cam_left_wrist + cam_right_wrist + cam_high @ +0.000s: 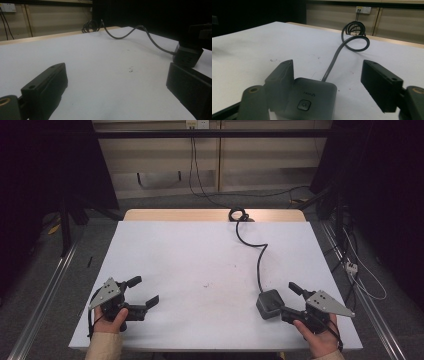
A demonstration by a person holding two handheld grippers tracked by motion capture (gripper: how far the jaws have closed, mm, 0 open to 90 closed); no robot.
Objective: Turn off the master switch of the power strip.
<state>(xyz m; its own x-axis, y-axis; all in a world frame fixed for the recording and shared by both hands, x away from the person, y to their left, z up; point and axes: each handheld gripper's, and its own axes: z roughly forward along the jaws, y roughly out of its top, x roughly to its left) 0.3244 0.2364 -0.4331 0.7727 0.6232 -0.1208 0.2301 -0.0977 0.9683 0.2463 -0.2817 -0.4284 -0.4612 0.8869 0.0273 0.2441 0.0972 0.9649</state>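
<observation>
So we've got a white table top (200,265) with a small dark grey box (270,304) sitting near the front right, and a grey cable (259,255) running from it up toward the far edge, where it curls into a coil (239,214) right at the wooden strip. Our right gripper (291,299) is down by that box with its jaws spread wide apart; in the right gripper view the box (312,98) sits between the jaws, right up against the left-hand one, while the other jaw stands well clear of it, so nothing is pinched. We can see a little square button on the top of the box, plus some faint lettering we can't read. The cable (334,61) loops away behind it. Our left gripper (142,292) is over at the front left, also spread open with only bare table between its jaws, well apart from the box. From the left gripper view the box (187,55) shows off to the right. There are a few small dark specks (206,285) mid-table.
</observation>
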